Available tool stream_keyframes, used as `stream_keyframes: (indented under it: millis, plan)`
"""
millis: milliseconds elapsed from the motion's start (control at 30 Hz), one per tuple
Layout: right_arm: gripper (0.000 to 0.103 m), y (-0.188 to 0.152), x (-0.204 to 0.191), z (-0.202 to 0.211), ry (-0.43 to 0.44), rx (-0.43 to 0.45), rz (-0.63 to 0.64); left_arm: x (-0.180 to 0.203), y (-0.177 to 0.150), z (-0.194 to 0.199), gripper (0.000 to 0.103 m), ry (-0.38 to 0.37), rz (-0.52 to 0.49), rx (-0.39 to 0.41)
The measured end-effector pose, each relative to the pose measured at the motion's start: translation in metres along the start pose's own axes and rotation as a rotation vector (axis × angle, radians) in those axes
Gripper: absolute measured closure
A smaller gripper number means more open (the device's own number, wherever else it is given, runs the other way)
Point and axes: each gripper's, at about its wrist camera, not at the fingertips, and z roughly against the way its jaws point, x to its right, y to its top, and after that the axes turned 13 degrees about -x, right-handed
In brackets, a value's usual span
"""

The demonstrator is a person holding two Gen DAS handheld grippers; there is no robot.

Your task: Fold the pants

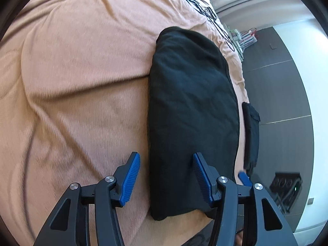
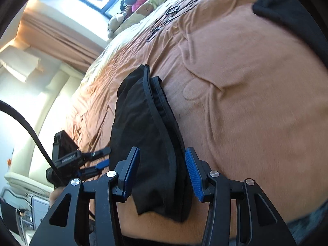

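Black pants [image 1: 190, 110] lie folded in a long bundle on the bed's orange blanket [image 1: 78, 78], near its edge. Left gripper [image 1: 166, 176] at 6 o'clock: fingers apart, bundle's near end between them, unpinched. Right gripper [image 2: 163, 172]: fingers apart astride the same end, no pinch visible. Floor [image 1: 283, 94] at 3 o'clock in the left view.
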Motion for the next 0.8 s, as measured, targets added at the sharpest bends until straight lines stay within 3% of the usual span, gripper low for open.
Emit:
stream_keyframes:
  millis: [133,167,233,700,800]
  plan:
    - [0.057,0.021,-0.01,-0.017,-0.012,-0.048,0.051,-0.001,-0.005,-0.001,0.048,-0.008,0.004,-0.001]
    - [0.048,0.026,-0.014,-0.022,-0.018,-0.057,0.071,-0.001,-0.006,-0.001,0.048,-0.01,0.006,0.0]
    - [0.04,0.032,-0.017,-0.028,-0.025,-0.063,0.095,-0.004,-0.012,0.001,0.049,-0.012,0.009,0.004]
    - [0.04,0.071,-0.024,-0.078,-0.033,-0.154,0.183,0.001,-0.021,-0.005,0.049,0.004,0.007,0.03]
    - [0.04,0.071,-0.028,-0.087,-0.07,-0.161,0.205,0.001,-0.024,-0.007,0.049,-0.004,0.008,0.032]
